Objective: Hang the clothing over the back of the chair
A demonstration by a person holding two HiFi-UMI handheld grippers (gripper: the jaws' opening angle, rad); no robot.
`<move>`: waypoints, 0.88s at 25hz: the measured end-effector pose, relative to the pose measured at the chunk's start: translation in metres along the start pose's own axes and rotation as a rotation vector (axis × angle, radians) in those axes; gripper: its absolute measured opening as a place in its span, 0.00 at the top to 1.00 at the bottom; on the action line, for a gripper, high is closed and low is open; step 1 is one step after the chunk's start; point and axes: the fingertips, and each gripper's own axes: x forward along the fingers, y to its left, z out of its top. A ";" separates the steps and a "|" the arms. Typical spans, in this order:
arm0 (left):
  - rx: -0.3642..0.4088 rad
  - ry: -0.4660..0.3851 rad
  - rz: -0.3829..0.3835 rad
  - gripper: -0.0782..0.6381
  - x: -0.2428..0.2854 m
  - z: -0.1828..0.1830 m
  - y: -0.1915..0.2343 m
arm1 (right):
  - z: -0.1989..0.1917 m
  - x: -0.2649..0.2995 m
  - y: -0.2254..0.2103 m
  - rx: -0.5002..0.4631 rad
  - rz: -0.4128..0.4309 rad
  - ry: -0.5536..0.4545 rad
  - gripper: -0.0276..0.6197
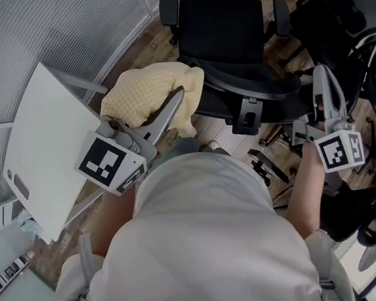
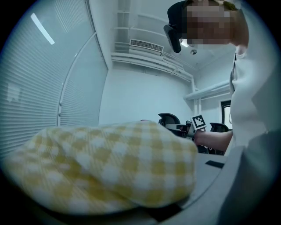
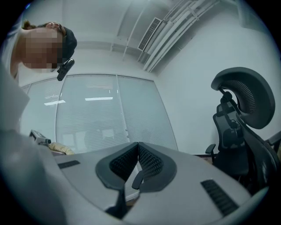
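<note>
The task is at its early carrying stage; the clothing [image 1: 144, 91], a yellow-and-white checked piece, is bunched in a loose bundle in the air at about 11 o'clock in the head view, above the gap between the white table [image 1: 43, 149] and the chair [image 1: 228, 27]; the left gripper [image 1: 172, 104] has its jaws clamped on the fabric, which fills the space between them in its own view; the right gripper [image 1: 322, 80] hangs at about 3 o'clock with its jaws closed together on nothing; the black chair stands at 12 to 1 o'clock, its curved back on the person's side and bare; nothing is draped yet; what seems left is bringing the bundle over, spreading it and laying it across the backrest
</note>
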 end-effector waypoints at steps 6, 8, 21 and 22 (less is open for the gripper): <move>-0.002 0.010 -0.033 0.77 0.000 0.002 -0.003 | 0.003 -0.003 0.004 -0.001 0.010 -0.011 0.92; 0.004 0.014 -0.056 0.77 0.000 0.003 -0.008 | 0.002 -0.005 0.006 0.001 0.016 -0.009 0.92; -0.053 -0.056 -0.224 0.77 -0.008 0.029 -0.043 | -0.011 -0.010 0.017 0.020 0.046 0.018 0.92; -0.051 -0.065 -0.239 0.77 -0.008 0.032 -0.047 | -0.010 -0.010 0.017 0.020 0.047 0.018 0.92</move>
